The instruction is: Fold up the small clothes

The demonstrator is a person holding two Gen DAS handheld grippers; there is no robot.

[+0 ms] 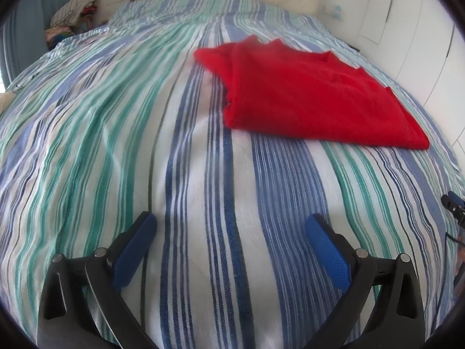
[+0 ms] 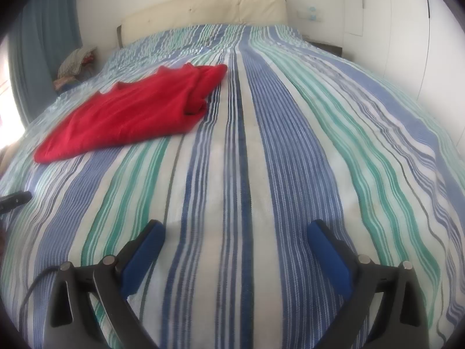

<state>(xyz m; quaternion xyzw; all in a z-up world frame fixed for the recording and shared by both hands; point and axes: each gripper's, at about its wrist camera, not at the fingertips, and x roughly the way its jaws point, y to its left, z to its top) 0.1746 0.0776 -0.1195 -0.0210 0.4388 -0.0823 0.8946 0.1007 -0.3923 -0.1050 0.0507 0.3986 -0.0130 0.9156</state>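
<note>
A red garment [image 1: 314, 99] lies folded on the striped bedspread [image 1: 145, 145], ahead and to the right in the left wrist view. In the right wrist view the red garment [image 2: 130, 110] lies ahead and to the left. My left gripper [image 1: 231, 224] is open and empty above the bedspread, well short of the garment. My right gripper [image 2: 237, 229] is open and empty above the bedspread [image 2: 261, 160], to the right of the garment. The right gripper's tip [image 1: 453, 203] shows at the right edge of the left wrist view.
A cream headboard [image 2: 203, 8] stands at the far end of the bed. A pile of clothes [image 1: 72, 14] sits at the far left beside blue curtains [image 2: 43, 43]. White wardrobe doors [image 2: 407, 29] line the right side.
</note>
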